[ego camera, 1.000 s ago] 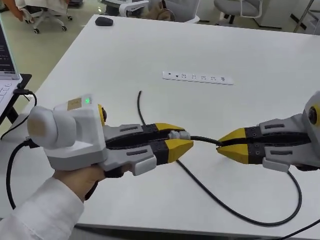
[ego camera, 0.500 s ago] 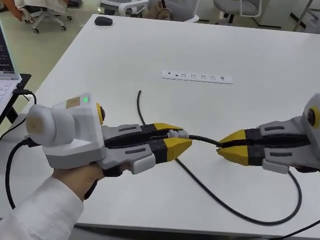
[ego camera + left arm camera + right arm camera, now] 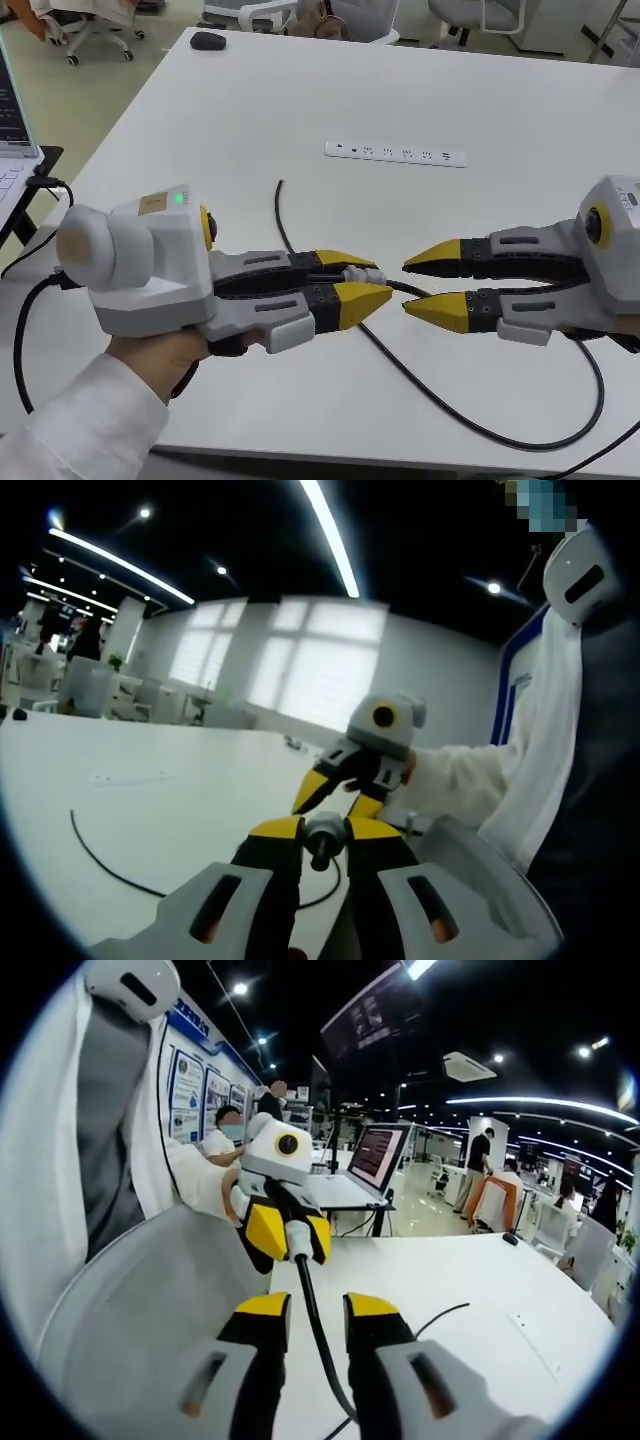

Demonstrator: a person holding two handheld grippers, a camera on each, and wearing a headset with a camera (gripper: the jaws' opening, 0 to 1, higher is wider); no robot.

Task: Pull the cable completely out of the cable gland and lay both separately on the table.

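Your right claw has just let go. Half a second ago its yellow tips were pinched together on the cable. Now they stand apart, and the claw sits closer to the cable gland than it did. In the right gripper view the cable runs loose up the gap between the two jaws, touching neither as far as you can tell.

Your left claw has not changed. It stays clamped on the cable gland, held just above the desk at about 8 o'clock in the head view. The cable leaves the gland toward 3 o'clock, passes between the open right jaws, and its slack lies in a long loop on the desk toward 5 o'clock. A second length of it trails away toward 11 o'clock.

This looks like a regrip rather than a finish. The cable is still threaded through the gland, so nothing is laid down yet. Close the right claw on the cable near the gland, then draw it away toward 3 o'clock while the left holds firm.
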